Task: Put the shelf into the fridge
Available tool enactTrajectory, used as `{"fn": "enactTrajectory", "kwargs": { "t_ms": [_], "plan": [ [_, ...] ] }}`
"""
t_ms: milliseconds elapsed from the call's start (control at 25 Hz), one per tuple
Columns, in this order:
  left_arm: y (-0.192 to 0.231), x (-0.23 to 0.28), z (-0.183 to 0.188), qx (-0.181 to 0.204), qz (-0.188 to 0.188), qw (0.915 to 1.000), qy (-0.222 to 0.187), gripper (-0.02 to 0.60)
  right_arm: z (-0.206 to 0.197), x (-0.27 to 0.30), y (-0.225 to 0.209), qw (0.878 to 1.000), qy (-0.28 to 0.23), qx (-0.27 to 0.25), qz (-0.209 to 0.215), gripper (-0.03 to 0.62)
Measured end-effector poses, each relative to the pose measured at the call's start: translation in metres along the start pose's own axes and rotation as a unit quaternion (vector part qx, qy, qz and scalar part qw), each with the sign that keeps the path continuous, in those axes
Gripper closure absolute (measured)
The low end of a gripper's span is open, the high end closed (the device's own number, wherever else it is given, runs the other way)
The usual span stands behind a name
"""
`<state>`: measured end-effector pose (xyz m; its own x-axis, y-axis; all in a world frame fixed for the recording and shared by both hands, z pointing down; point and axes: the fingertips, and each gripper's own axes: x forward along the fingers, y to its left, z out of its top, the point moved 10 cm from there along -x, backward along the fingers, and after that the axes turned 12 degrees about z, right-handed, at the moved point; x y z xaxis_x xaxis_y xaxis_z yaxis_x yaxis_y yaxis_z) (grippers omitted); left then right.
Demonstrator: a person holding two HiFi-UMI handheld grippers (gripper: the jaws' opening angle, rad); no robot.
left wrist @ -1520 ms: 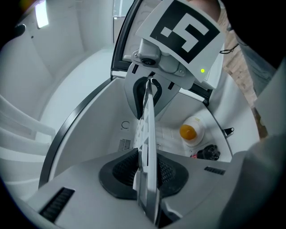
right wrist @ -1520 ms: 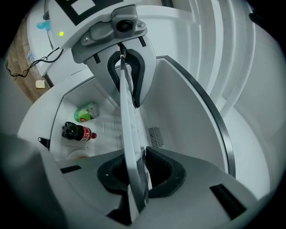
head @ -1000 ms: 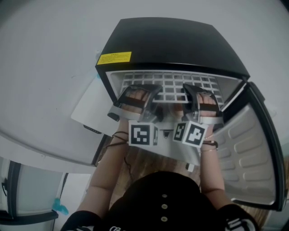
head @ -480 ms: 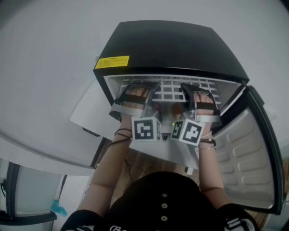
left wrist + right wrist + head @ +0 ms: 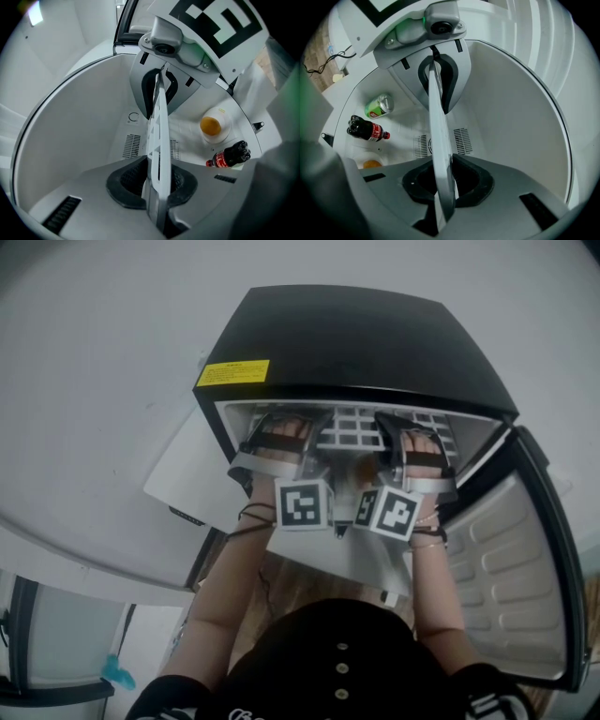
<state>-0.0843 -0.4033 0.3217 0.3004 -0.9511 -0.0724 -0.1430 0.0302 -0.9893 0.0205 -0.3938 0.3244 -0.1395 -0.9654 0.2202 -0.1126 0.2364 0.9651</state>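
The left claw point(image 5: 157, 185) is clamped on the edge of the white grid shelf point(image 5: 157, 133), its dark pads pressing both faces of the slab. The right claw point(image 5: 443, 183) grips the same shelf in the same way. The 2 claws hold it side by side. From the head view, the shelf lies across the upper part of the black fridge point(image 5: 356, 334), most of it already inside the white compartment. Lower in that compartment are 3 items: 1 dark cola bottle point(image 5: 229, 157) with a red label, 1 green can point(image 5: 378, 106), and 1 white round cup point(image 5: 220, 136) holding something orange. The fridge door point(image 5: 516, 568) hangs open at the right.
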Motion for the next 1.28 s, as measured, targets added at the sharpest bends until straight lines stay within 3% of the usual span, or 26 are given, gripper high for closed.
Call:
{"fn": "enactTrajectory", "kwargs": {
  "t_ms": [320,400,480,680,840,1000,1160,1280],
  "plan": [
    [0.0,-0.004,0.001,0.002,-0.012,0.9999,-0.008,0.541,0.0,-0.003,-0.002,1.0,-0.005,0.018,0.017,0.548],
    [-0.001,-0.008,0.003,-0.005,-0.015,0.9998,-0.015,0.474,0.0,-0.006,0.001,1.0,-0.009,0.02,0.019,0.545],
    [0.002,-0.014,0.006,-0.024,-0.01,0.9995,-0.021,0.422,0.002,-0.013,0.002,0.999,-0.017,0.032,0.02,0.538],
    [0.008,-0.041,0.016,-0.059,0.022,0.9973,-0.036,0.414,0.006,-0.039,0.005,0.998,-0.027,0.062,0.01,0.518],
    [0.008,-0.067,0.02,-0.108,0.004,0.9934,-0.039,0.416,0.007,-0.065,0.012,0.992,-0.048,0.111,0.017,0.517],
    [0.007,-0.092,0.022,-0.176,-0.012,0.9833,-0.046,0.417,0.009,-0.09,0.017,0.985,-0.081,0.147,0.032,0.517],
    [-0.001,-0.116,0.026,-0.189,-0.021,0.9808,-0.041,0.42,0.008,-0.112,0.024,0.98,-0.096,0.161,0.058,0.519],
    [-0.005,-0.136,0.03,-0.238,-0.043,0.969,-0.048,0.445,0.008,-0.132,0.028,0.967,-0.115,0.216,0.078,0.519]
  ]
}}
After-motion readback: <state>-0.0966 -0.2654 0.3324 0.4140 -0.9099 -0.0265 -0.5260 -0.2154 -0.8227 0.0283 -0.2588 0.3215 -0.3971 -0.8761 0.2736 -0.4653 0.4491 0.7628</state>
